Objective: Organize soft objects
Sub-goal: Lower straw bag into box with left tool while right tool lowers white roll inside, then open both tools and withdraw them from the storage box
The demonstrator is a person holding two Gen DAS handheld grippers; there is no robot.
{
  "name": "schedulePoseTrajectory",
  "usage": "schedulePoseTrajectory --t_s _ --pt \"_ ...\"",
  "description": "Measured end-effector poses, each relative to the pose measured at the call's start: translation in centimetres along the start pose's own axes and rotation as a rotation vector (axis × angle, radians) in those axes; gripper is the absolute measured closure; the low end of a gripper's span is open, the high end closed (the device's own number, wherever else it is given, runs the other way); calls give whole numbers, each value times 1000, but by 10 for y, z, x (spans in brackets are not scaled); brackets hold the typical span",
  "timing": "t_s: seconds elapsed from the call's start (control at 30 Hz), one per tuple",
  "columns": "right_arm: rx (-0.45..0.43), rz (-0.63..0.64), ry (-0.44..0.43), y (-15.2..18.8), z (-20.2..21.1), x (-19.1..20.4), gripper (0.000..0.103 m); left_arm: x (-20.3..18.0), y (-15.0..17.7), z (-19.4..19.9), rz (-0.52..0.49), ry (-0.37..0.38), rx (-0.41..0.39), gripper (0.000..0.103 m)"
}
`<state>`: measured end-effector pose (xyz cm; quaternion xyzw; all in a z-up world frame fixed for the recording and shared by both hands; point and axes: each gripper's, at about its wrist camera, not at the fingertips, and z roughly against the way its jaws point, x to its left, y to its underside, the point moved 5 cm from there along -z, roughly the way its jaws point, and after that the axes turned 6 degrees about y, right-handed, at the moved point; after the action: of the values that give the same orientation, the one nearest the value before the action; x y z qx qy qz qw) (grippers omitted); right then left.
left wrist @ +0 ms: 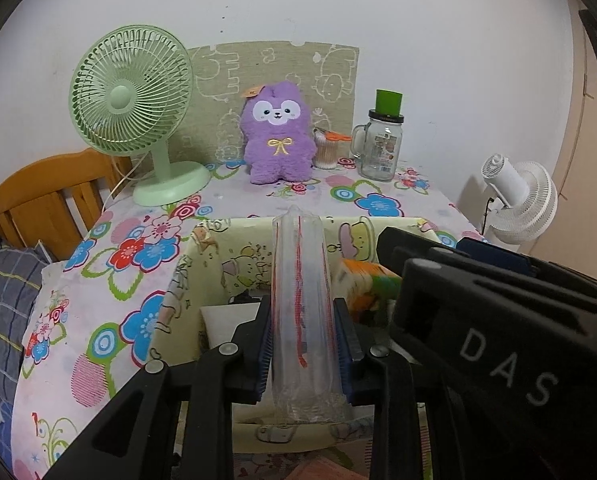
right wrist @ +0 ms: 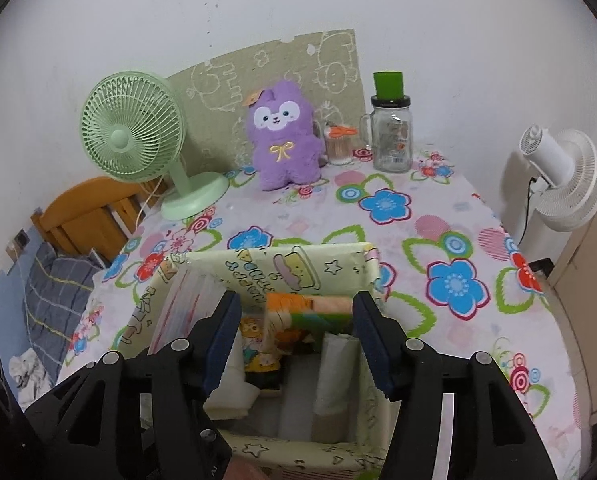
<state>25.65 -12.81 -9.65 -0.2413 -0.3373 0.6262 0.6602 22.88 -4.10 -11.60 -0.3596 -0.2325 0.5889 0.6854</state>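
Setting: floral cloth covers the table [right wrist: 438,216] against a white wall, and a pale yellow fabric bin [right wrist: 338,256] printed with cartoons sits at its near edge.
Left tool: the left tool [left wrist: 304,344] is clamped on a clear plastic sleeve with red lines [left wrist: 302,300], apparently a stack of thin cups or a wrapped roll; the pads press its lower half on both sides, over the bin's opening.
Right tool: the right tool [right wrist: 294,340] stands with its jaws apart above the bin, nothing pressed between them; an orange and green packet [right wrist: 298,312] lies in the bin just beyond.
Bin contents: white folded or rolled pieces [right wrist: 338,364] and a small cartoon-printed pack [right wrist: 258,344] rest inside.
Handling: the clear sleeve looks light, thin and slippery, likely to buckle under a hard squeeze; a mid-length grip seems safest.
Further out: a purple plush toy [right wrist: 286,140] sits upright at the back, soft and light, best taken round its body, between a green fan [right wrist: 134,136] and a glass jar [right wrist: 392,136].
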Motion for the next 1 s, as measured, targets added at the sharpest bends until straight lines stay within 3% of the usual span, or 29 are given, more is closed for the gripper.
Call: schedulePoseTrajectory --t_s 0.27,0.33,0.4,0.47,0.93,1.0 --pt "-5 -26 35 1 6 -18 41 -15 3 -4 -8 29 8 65" --pt "-5 -30 39 2 7 -21 41 -18 4 -4 -8 36 7 60" --pt "-3 -36 41 3 8 -24 41 -20 4 -4 -9 39 8 46" --pt "-2 -39 43 4 8 -27 41 -23 4 -3 -16 40 5 41" --pt "-11 -34 38 12 21 -26 40 -28 7 16 -21 36 -27 34" --pt "-15 -31 38 14 24 -25 36 -29 9 20 -22 36 -34 32"
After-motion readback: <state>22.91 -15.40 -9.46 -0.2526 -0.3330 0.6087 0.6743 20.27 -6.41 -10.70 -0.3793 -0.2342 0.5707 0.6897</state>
